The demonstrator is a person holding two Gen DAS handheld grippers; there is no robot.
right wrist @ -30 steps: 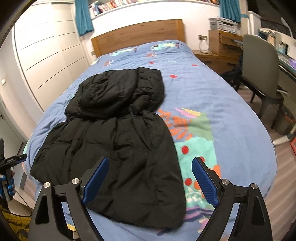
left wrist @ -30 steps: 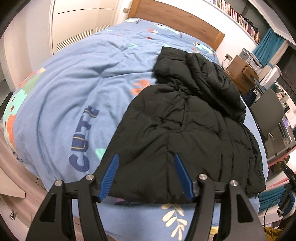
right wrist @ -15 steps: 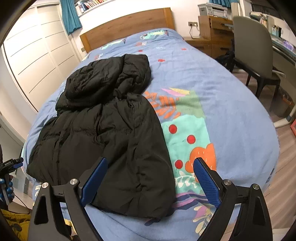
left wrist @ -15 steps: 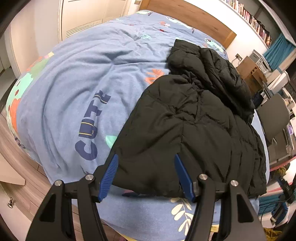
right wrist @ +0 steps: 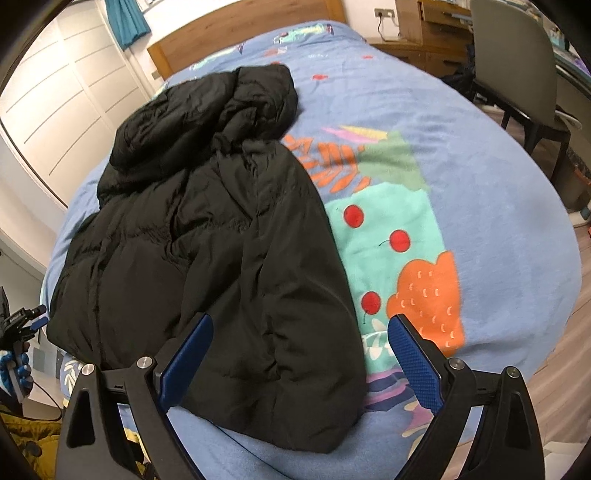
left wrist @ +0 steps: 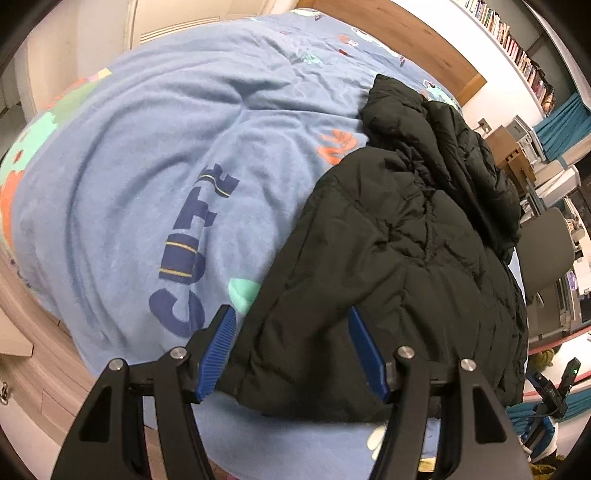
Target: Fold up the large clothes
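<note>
A black puffer jacket (left wrist: 406, 240) lies spread on a bed with a blue patterned cover (left wrist: 147, 147), its hood bunched toward the headboard. My left gripper (left wrist: 291, 314) hovers open over the near left corner of the hem, its blue pads apart and not pressing the fabric. In the right wrist view the same jacket (right wrist: 221, 240) fills the left half of the bed cover (right wrist: 498, 184). My right gripper (right wrist: 301, 319) stands wide open above the near right hem corner, with nothing gripped.
A wooden headboard (right wrist: 240, 33) closes the far end of the bed. A grey chair (right wrist: 517, 66) and a wooden desk (right wrist: 424, 22) stand to the right, and white wardrobe doors (right wrist: 66, 103) to the left. Wooden floor (left wrist: 22, 314) borders the bed's near edge.
Both grippers have come down and closer to the jacket's near hem, which now looks larger. The jaws' spread is unchanged and the jacket has not moved.
</note>
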